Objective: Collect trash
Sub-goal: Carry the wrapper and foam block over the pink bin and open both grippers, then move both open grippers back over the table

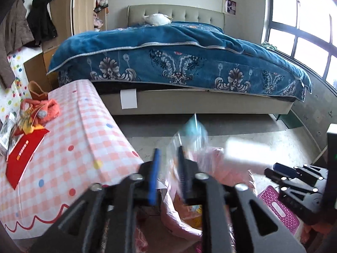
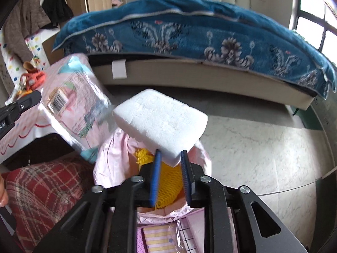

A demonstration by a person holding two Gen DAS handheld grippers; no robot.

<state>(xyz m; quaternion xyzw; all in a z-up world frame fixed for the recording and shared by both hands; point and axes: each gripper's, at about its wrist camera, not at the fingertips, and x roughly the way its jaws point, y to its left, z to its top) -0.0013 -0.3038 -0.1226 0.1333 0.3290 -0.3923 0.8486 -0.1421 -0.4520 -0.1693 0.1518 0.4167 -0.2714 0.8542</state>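
My left gripper (image 1: 168, 155) stands open above a bin lined with a pink bag (image 1: 212, 168). A clear plastic wrapper (image 1: 189, 139), blurred, hangs against the outside of its right finger, with nothing between the pads. In the right wrist view the wrapper (image 2: 73, 105) shows a barcode label and floats just off a left finger (image 2: 31, 99). My right gripper (image 2: 171, 155) is open over the pink bag (image 2: 113, 147). The near corner of a white foam block (image 2: 160, 122) lies between its tips. A yellow foam net (image 2: 168, 181) lies inside the bag.
A bed with a blue flowered blanket (image 1: 179, 63) fills the back. To the left, a table in pink checked cloth (image 1: 80, 139) holds a red envelope (image 1: 25, 154). A red plaid cushion (image 2: 42, 185) lies left of the bin, marble floor (image 2: 252, 147) to its right.
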